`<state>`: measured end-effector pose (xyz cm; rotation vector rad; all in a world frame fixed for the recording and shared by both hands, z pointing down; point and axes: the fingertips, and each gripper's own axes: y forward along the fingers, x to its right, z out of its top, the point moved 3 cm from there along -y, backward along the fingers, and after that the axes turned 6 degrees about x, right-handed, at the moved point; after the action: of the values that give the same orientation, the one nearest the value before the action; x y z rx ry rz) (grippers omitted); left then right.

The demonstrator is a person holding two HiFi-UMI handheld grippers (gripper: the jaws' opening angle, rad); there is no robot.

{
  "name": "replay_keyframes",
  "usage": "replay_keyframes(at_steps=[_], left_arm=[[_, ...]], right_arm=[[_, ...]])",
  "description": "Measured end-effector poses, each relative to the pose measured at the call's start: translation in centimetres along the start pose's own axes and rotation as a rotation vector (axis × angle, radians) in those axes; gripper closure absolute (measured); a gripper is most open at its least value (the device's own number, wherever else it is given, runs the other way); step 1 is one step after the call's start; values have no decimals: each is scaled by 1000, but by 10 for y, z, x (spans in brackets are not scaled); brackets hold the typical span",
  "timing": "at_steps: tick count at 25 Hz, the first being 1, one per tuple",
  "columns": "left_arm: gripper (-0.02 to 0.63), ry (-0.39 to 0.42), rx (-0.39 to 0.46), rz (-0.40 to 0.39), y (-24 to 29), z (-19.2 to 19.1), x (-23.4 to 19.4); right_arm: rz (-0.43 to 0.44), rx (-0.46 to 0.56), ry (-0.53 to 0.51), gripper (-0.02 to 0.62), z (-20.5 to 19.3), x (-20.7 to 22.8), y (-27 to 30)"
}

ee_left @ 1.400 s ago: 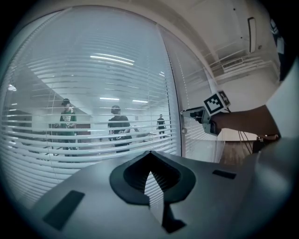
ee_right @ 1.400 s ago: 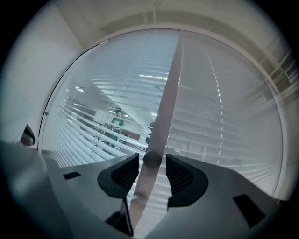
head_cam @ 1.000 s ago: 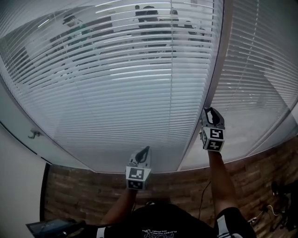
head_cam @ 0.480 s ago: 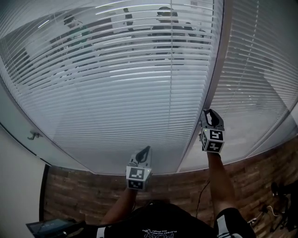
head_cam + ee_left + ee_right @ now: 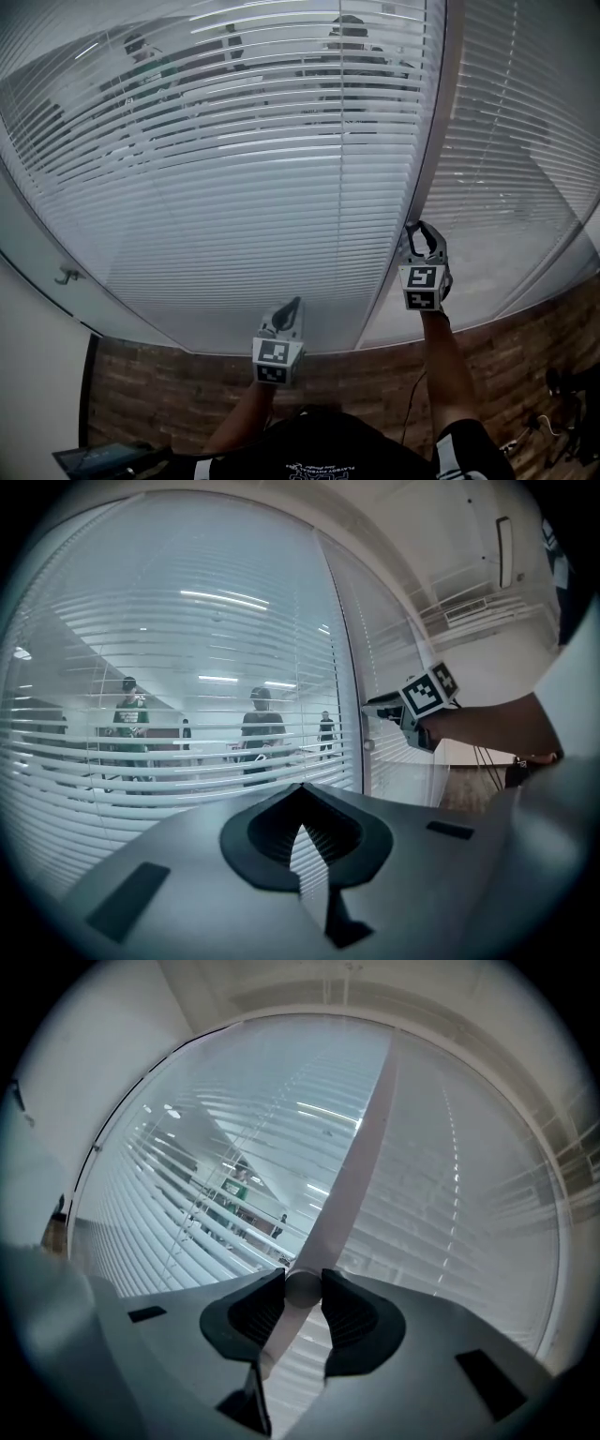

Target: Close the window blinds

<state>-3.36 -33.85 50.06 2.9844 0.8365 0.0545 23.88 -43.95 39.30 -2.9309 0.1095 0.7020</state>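
White slatted blinds (image 5: 234, 187) hang over a glass wall, and a second set (image 5: 525, 141) hangs right of the mullion (image 5: 433, 122). Their slats are partly tilted, so the room behind shows through the gaps. My right gripper (image 5: 419, 228) points level at the mullion and is shut on the pale tilt wand (image 5: 352, 1166), whose round lower end sits between the pads (image 5: 261, 1305). My left gripper (image 5: 292, 305) is held lower and to the left, shut and holding nothing. In the left gripper view the right gripper (image 5: 371, 705) shows at the blind's edge.
People (image 5: 349, 37) stand behind the glass. The floor (image 5: 187, 394) has a brick pattern. A small handle (image 5: 66, 273) sticks out of the white wall at the left. A dark object (image 5: 103, 459) lies at the lower left, and a cable (image 5: 412, 394) runs along the floor.
The right gripper has rolled about its own axis on the wand, so its marker cube shows a different face. The people behind the glass have shifted. The left gripper has hardly moved.
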Motion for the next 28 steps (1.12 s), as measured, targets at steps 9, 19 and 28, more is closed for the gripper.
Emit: replay_keyframes(at_steps=[9, 19, 28], left_arm=[[611, 23, -1, 14, -1, -9, -3], [611, 29, 5, 16, -3, -7, -2], [611, 24, -18, 22, -8, -8, -7]], right_arm=[[75, -33, -460, 469, -3, -9, 1], [100, -39, -717, 468, -14, -14, 3], [58, -13, 100, 446, -10, 3, -9]])
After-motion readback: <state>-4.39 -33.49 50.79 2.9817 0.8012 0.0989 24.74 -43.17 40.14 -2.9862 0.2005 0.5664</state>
